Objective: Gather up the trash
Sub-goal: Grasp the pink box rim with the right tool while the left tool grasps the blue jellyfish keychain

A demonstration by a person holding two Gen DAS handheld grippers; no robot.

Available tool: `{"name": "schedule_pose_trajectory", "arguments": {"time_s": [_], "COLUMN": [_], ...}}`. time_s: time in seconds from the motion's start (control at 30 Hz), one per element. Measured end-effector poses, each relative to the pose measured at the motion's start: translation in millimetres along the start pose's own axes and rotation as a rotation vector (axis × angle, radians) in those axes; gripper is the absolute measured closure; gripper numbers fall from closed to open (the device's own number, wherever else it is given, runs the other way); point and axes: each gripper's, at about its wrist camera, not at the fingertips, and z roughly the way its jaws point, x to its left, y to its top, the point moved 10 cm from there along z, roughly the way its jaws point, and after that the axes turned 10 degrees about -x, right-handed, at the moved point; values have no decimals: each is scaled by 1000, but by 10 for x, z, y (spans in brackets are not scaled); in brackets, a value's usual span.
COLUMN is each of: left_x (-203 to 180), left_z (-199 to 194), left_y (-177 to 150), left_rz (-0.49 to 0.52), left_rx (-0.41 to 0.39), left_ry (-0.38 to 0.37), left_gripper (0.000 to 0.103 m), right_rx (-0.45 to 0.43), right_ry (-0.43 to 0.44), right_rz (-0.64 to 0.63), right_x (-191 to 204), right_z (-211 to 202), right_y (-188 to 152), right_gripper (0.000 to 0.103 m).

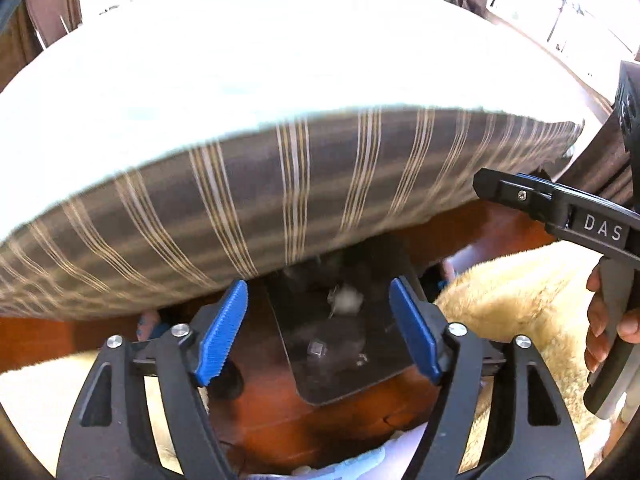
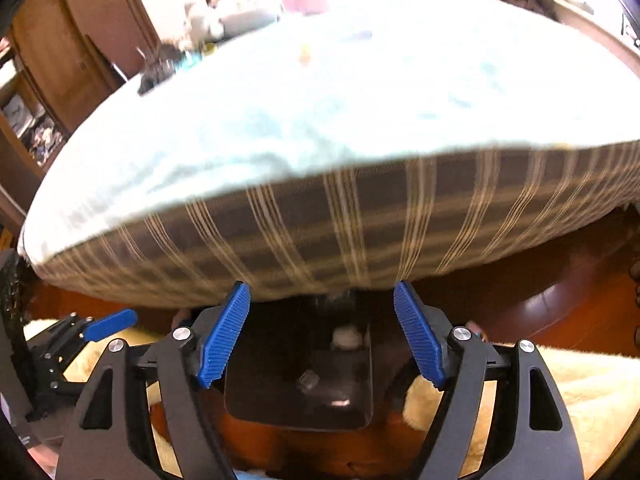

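Note:
A dark open trash bin (image 1: 340,376) stands on the wood floor at the foot of a bed, also in the right wrist view (image 2: 240,396). Inside lie a white crumpled wad (image 1: 347,298) (image 2: 346,337) and a small clear cup-like piece (image 1: 317,350) (image 2: 308,380). My left gripper (image 1: 320,332) is open and empty above the bin. My right gripper (image 2: 322,334) is open and empty above the bin; it also shows at the right of the left wrist view (image 1: 486,184). The left gripper's blue fingertip (image 2: 112,322) shows at the left of the right wrist view.
A mattress with a striped brown side (image 1: 300,196) (image 2: 360,224) and a pale sheet (image 1: 280,64) (image 2: 340,92) fills the view ahead. Cream fluffy rugs (image 1: 520,304) (image 2: 580,384) lie on the floor beside the bin. Small items (image 2: 305,54) lie on the far sheet.

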Motion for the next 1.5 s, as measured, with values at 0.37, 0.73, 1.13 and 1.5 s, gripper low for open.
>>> {"name": "schedule_pose_trajectory", "arguments": {"time_s": [0.37, 0.73, 1.13, 1.5], "left_x": [34, 90, 24, -28], "left_z": [-493, -351, 99, 509], "left_y": [676, 1293, 1844, 2036], "left_rz": [29, 46, 32, 55], "left_rx": [-163, -216, -190, -159], "left_ry": [11, 23, -14, -17], "left_gripper": [30, 29, 47, 74], "right_rx": [-143, -247, -239, -152], "right_ry": [11, 14, 58, 56], "right_rz": [-44, -76, -163, -232], "right_x": [43, 113, 316, 332], "right_z": [-285, -93, 475, 963], "right_y": [725, 1452, 2008, 2015], "right_gripper": [27, 27, 52, 68]}}
